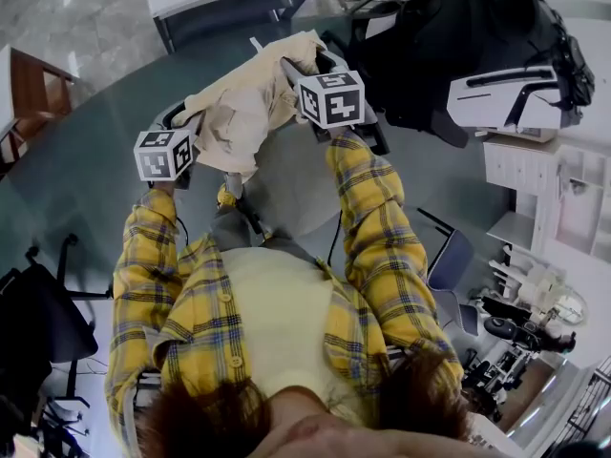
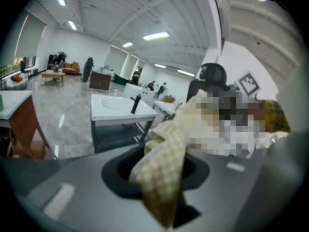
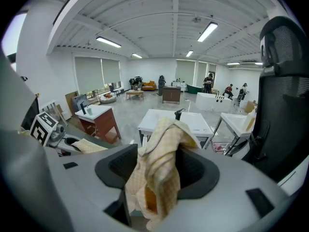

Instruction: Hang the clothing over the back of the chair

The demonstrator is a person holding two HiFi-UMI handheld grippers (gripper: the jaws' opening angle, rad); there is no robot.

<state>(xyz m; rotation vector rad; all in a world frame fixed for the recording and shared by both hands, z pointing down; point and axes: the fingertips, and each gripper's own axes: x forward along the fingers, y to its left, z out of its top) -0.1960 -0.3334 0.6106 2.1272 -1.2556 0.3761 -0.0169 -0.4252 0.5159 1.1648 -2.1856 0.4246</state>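
Only the head view shows the cream checked fabric garment spanning both. The gripper views show left gripper and right gripper released, fabric between jaws.

Seen from the head view, the marker cubes and the clothing hide both pairs of fingers. The chair runs off the top edge. In the left gripper view the clothing is blurred, and the distant people are too small to make out.
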